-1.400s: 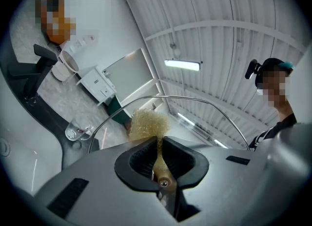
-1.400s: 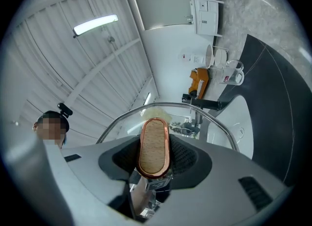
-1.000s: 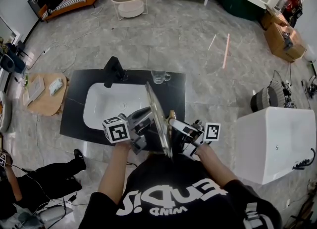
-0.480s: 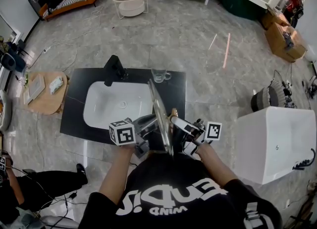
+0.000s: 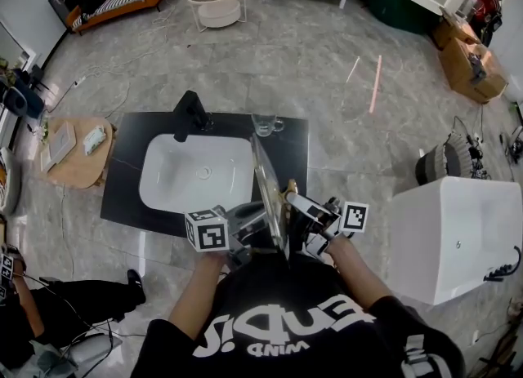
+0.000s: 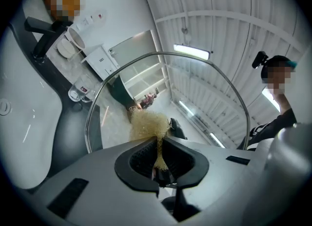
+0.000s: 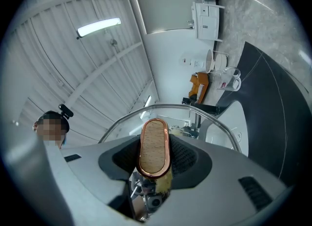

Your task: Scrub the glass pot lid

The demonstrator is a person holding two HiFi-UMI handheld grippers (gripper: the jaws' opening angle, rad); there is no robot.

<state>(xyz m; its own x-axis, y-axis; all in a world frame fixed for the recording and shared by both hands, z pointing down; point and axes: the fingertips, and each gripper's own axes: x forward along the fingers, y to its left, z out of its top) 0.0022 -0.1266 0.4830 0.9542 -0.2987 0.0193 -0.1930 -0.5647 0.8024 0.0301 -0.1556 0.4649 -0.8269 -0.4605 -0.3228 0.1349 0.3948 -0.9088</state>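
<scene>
Between the closed jaws of the left claw (image 6: 159,144), a pale fibrous scrubber (image 6: 147,124) is touching the round clear glass pot lid (image 6: 195,88) standing edgewise just ahead. Opposite, the right claw (image 7: 155,157) is clamping the lid's oval copper-rimmed wooden knob (image 7: 153,144) and should be bracing against firm strokes.

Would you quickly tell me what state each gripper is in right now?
Left gripper: closed on the fibre scrubber.
Right gripper: closed on the handle of the glass lid.

Lid (image 6: 204,98) clear glossy glass — knob (image 7: 153,144) wood-grained, copper-edged; scrubber (image 6: 147,125) rough, fibrous.
</scene>
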